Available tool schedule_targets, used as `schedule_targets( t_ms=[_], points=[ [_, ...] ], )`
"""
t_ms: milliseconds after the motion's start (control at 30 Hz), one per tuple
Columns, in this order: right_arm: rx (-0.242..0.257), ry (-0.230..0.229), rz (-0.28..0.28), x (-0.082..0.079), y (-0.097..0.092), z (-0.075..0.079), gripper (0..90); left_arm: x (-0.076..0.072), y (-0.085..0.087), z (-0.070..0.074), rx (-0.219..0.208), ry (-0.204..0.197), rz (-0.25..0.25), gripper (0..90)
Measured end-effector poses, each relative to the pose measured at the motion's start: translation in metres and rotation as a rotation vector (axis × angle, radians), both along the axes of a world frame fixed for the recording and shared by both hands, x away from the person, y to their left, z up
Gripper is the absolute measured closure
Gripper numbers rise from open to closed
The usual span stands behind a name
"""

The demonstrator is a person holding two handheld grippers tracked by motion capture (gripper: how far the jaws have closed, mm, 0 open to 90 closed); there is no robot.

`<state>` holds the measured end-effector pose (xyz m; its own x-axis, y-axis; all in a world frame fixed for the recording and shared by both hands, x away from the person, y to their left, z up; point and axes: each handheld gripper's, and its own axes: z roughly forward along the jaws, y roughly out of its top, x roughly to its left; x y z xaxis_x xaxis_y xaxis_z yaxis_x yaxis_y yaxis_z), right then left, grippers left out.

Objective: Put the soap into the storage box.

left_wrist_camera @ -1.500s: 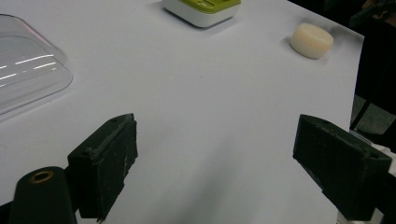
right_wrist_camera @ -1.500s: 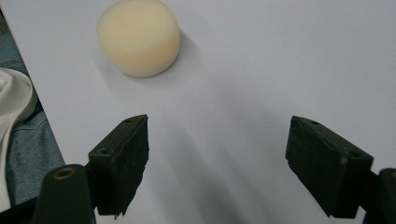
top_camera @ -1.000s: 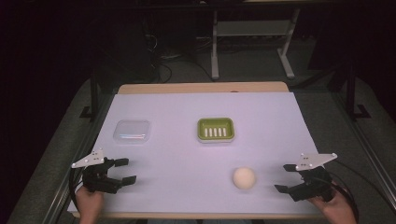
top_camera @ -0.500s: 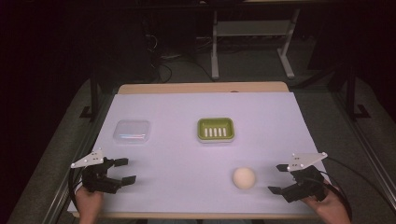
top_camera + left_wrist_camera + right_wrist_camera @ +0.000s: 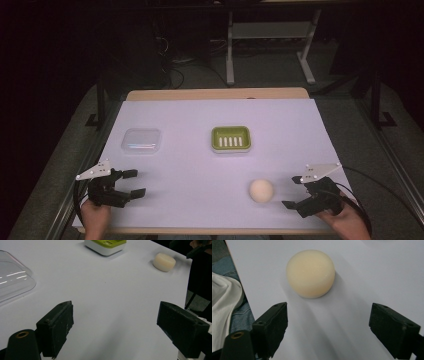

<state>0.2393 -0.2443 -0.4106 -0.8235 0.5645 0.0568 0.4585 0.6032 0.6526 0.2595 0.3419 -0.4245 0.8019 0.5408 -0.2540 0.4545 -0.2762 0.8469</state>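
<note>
A round cream soap bar [image 5: 261,190] lies on the white table sheet [image 5: 300,130] at the front right. My right gripper [image 5: 291,191] is open just to the right of it, apart from it. In the right gripper view the soap bar [image 5: 310,273] sits a little beyond the wide-apart jaws of the right gripper [image 5: 328,315]. My left gripper [image 5: 135,182] stands open at the front left with nothing between its fingers. Over the left gripper [image 5: 115,315] the soap bar [image 5: 164,262] shows far off.
A green and white soap dish [image 5: 230,138] with a slotted floor stands near the table's middle, also seen as the dish [image 5: 105,245]. A clear plastic lid [image 5: 141,140] lies at the left, just beyond my left gripper. Dark floor and a metal stand lie past the far edge.
My right gripper has moved left, closer to the soap bar. The left gripper has stayed where it was.
</note>
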Motion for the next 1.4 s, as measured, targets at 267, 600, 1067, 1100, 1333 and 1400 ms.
schedule_targets(
  t_ms=[267,600,1067,1100,1333,1400],
  points=[
    [-0.016,0.009,0.002,0.002,0.008,-0.001,14.6,0.000,0.000,0.000,0.000,0.002,-0.001,13.2],
    [-0.023,0.020,0.026,0.007,0.018,-0.001,14.7,0.000,-0.001,0.000,0.000,0.000,-0.002,13.2],
    [-0.031,0.043,0.080,0.016,0.040,-0.004,14.6,0.001,-0.001,0.000,-0.001,0.001,-0.002,13.2],
    [-0.036,0.050,0.081,0.016,0.042,-0.004,14.6,0.001,-0.001,0.000,0.001,0.000,-0.004,13.1],
    [-0.049,0.046,0.110,0.021,0.053,-0.005,14.6,0.001,-0.003,0.000,0.001,0.003,-0.007,13.2],
    [-0.055,0.048,0.116,0.022,0.056,-0.006,14.6,0.001,-0.003,0.000,0.002,0.002,-0.008,13.1]
  ],
)
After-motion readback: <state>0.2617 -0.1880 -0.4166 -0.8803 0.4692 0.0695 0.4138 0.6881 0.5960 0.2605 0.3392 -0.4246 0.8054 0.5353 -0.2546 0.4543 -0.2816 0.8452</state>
